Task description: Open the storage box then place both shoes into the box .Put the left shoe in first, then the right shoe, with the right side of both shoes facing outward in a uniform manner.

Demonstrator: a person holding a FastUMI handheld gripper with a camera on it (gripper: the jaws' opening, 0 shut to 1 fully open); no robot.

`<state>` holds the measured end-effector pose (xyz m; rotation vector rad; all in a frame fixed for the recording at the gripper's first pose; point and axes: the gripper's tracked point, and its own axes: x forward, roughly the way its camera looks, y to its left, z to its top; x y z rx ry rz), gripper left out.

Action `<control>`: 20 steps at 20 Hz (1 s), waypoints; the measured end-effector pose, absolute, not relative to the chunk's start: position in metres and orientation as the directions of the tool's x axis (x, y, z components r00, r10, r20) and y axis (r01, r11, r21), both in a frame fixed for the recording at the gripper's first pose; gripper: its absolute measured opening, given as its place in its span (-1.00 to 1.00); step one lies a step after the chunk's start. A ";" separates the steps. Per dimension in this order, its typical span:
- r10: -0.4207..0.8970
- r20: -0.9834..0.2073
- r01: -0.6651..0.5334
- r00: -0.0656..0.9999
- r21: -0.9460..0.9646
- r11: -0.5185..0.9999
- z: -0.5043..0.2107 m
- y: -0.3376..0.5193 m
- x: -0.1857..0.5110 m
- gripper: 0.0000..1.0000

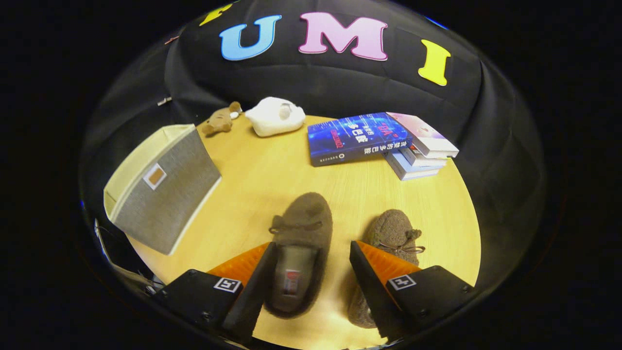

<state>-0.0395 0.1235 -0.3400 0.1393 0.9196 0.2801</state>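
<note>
Two brown fuzzy slippers lie on the wooden table, toes pointing away from me. The left shoe lies between my fingers, close against the left finger, its opening facing up. The right shoe is partly hidden behind the right finger. My gripper is open above the left shoe, with neither finger pressing on it. The grey fabric storage box, with a cream rim and a small tan patch, stands beyond the left finger at the table's left edge.
A stack of books lies at the far right of the table. A white plush and a small brown teddy sit at the far edge. Bare tabletop separates the shoes from the books.
</note>
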 end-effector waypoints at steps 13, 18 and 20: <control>0.198 -0.822 -0.087 0.533 0.180 0.980 -0.395 0.132 -0.014 -0.80; 0.213 -0.808 -0.059 0.550 0.216 0.975 -0.364 0.138 -0.018 -0.88; 0.221 -0.795 -0.049 0.565 0.236 0.971 -0.339 0.143 -0.014 -0.88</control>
